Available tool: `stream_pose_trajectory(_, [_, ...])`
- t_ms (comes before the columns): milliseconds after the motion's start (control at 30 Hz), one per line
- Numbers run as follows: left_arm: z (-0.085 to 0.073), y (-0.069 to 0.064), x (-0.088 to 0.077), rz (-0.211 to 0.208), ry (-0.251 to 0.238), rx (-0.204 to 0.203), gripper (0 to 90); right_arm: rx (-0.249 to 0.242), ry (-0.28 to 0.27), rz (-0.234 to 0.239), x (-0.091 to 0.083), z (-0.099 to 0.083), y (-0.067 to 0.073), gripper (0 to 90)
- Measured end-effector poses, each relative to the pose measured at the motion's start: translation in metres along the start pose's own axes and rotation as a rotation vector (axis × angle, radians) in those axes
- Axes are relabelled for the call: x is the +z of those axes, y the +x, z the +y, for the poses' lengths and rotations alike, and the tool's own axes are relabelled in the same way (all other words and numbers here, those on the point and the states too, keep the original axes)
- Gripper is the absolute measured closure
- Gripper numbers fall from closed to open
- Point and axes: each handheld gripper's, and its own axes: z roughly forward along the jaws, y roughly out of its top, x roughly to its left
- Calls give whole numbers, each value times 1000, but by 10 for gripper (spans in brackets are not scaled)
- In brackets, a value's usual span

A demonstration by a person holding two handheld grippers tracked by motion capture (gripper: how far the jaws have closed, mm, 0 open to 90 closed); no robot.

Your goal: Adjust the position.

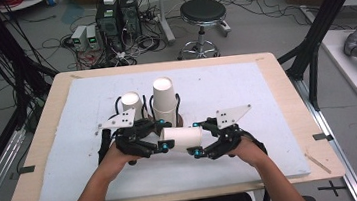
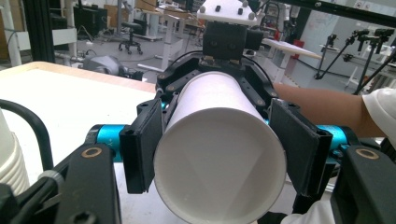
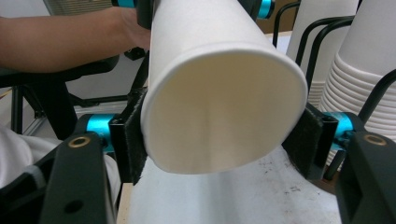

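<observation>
Both your left tool (image 1: 163, 145) and right tool (image 1: 194, 138) clamp the paper cup (image 1: 183, 137); next, pull the nested cups apart.

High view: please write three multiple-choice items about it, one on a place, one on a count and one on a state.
1. Where is the white cup?
A. nearer the person than the cup stacks
B. behind the stacks
C. on the floor

2. How many cup stacks stand on the table?
A. one
B. two
C. four

3. How is the white cup held?
A. upright, by one tool
B. on its side, between both tools
C. not held, lying free

Answers:
1 A: it is in front of both stacks.
2 B: there is a short stack and a tall stack.
3 B: the left tool and the right tool each clamp one end.
</observation>
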Motion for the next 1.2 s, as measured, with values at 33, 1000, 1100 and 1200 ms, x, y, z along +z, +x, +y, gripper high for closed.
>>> stream_pose_trajectory(33, [0,0,0,0,4,1,365,-2,-1,2,0,0,0,338])
stream_pose_trajectory(1000, [-2,1,-3,36,37,28,359,66,-8,-45,-10,3,-1,205])
stream_pose_trajectory(1100, [-3,2,-3,30,37,26,358,80,-15,-43,-8,2,-2,206])
stream_pose_trajectory(1200, [-4,1,-1,28,60,35,360,61,-29,-43,-9,2,-2,234])
